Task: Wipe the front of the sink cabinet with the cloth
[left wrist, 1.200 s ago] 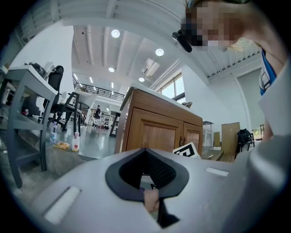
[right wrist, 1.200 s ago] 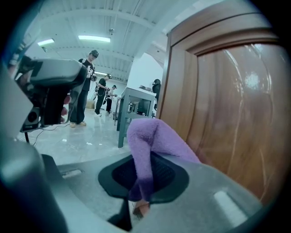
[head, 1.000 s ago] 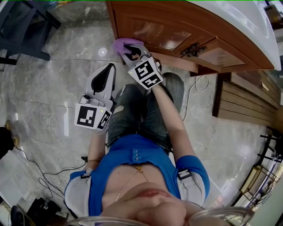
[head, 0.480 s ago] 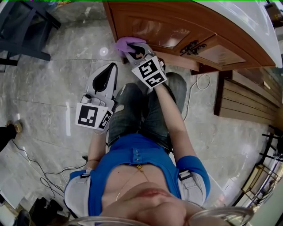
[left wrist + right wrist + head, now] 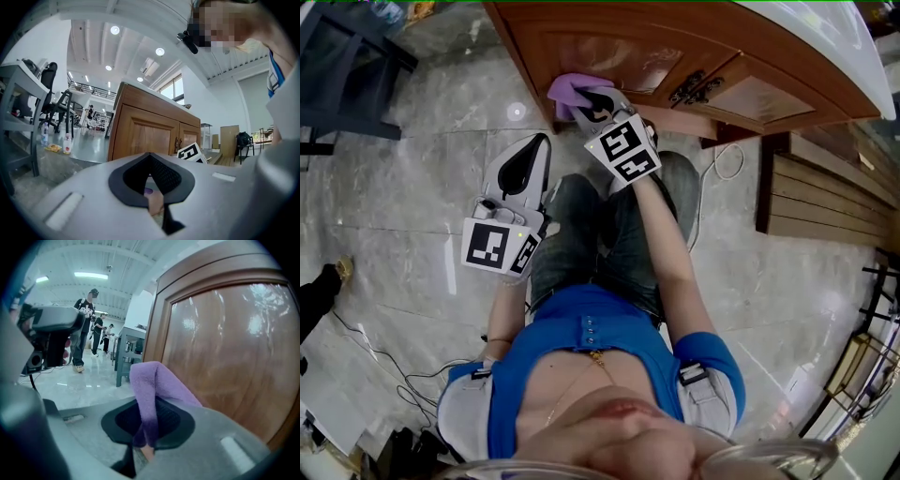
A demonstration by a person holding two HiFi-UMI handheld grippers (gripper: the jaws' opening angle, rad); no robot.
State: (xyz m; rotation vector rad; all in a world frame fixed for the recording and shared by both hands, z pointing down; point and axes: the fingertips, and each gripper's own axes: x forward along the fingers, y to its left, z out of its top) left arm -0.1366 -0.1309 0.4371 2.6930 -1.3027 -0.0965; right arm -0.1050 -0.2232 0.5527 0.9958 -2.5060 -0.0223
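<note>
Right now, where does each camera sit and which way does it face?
Head view: on the person's head, facing steeply down at legs, left gripper, right gripper.
Left gripper view: low on that gripper, facing the cabinet front over shut jaws.
Right gripper view: close against the cabinet door, jaws shut on the purple cloth.
Shared: head and right gripper views show the purple cloth.

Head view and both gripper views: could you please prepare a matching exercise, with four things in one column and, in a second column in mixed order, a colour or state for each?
Column one:
1. cloth
2. left gripper
3. cabinet door
4. floor

Column two:
a. glossy brown wood
b. shut, holding nothing, away from the door
c. purple, clamped in the right gripper
d. grey polished tiles

Pairs: 1-c, 2-b, 3-a, 4-d.
</note>
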